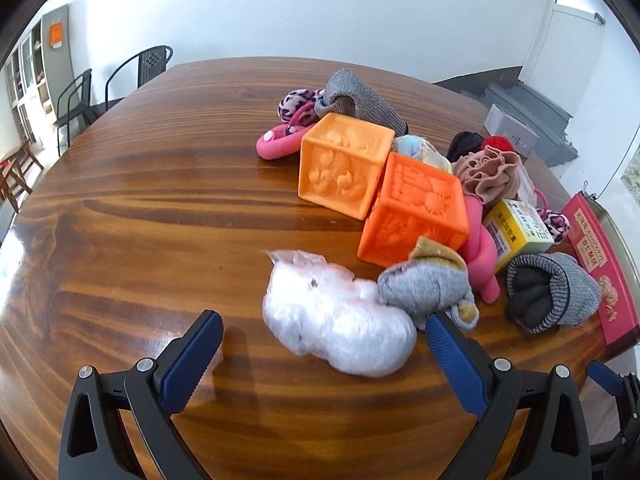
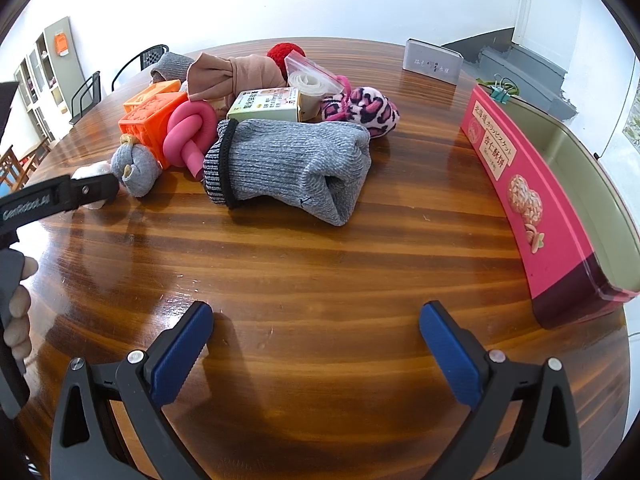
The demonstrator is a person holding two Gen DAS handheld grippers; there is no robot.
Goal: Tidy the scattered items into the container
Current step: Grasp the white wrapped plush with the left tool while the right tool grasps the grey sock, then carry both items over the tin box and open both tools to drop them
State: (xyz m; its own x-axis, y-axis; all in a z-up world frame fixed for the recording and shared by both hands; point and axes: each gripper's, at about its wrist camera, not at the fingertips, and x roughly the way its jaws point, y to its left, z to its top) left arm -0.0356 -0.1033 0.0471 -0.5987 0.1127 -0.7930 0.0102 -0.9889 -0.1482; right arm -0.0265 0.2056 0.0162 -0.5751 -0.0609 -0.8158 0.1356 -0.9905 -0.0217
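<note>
My left gripper (image 1: pixel 324 324) is open, its jaws either side of a crumpled clear plastic bag (image 1: pixel 340 316) on the wooden table (image 1: pixel 140 240). Behind the bag lie a small grey sock ball (image 1: pixel 424 284), two orange embossed cubes (image 1: pixel 412 208), a pink knotted toy (image 1: pixel 480 256), a yellow box (image 1: pixel 516 228) and a grey rolled sock (image 1: pixel 552 288). My right gripper (image 2: pixel 316 320) is open and empty over bare table, in front of the grey sock (image 2: pixel 292 164). The pink tin container (image 2: pixel 560 200) stands open at the right.
Further items lie in the pile: a leopard-print pink sock (image 2: pixel 360 108), a beige cloth (image 2: pixel 232 72), a red ball (image 2: pixel 280 54), a zip bag (image 2: pixel 308 76). A grey box (image 2: pixel 432 60) stands at the far edge. Chairs (image 1: pixel 140 72) stand beyond the table.
</note>
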